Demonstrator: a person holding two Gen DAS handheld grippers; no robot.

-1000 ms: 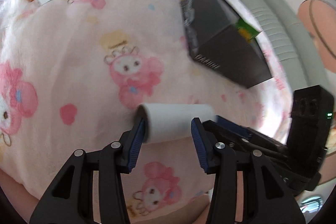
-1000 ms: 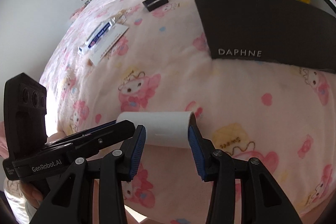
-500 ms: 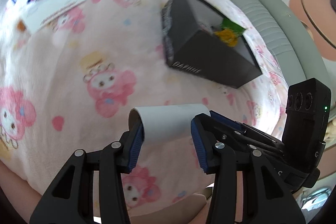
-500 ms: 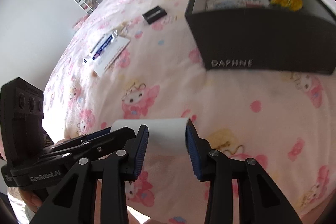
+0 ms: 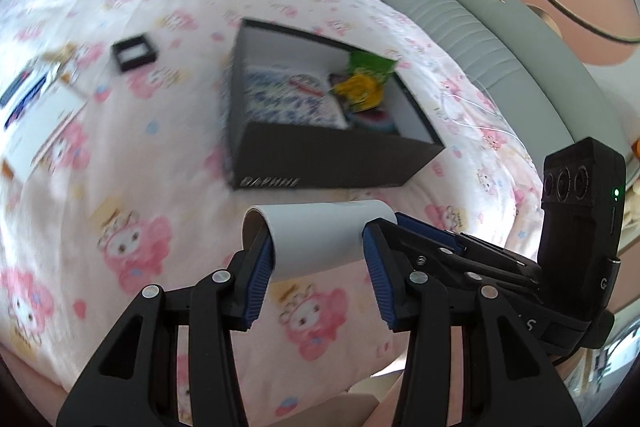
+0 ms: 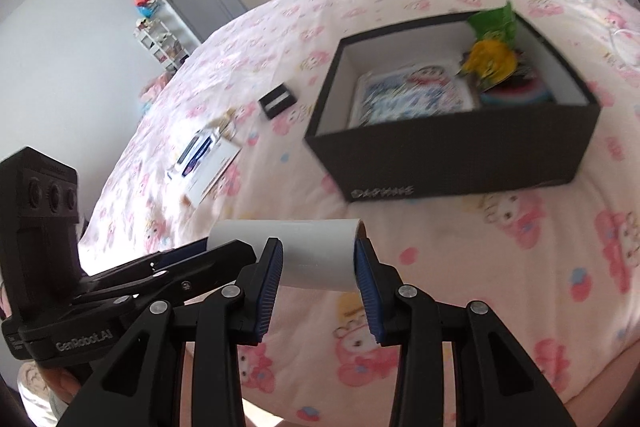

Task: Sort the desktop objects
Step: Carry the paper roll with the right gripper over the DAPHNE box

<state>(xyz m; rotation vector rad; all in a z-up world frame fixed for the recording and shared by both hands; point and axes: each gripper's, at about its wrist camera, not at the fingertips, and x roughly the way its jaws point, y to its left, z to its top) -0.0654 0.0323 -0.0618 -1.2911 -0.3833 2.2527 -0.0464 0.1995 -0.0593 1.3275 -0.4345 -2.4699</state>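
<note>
While both tools clamp the white roll | black box beyond | nothing between.

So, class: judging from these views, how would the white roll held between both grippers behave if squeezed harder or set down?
The white roll looks hollow and thin-walled, so a hard squeeze would probably dent it. Being round, it may roll on the blanket. It probably weighs little.
</note>
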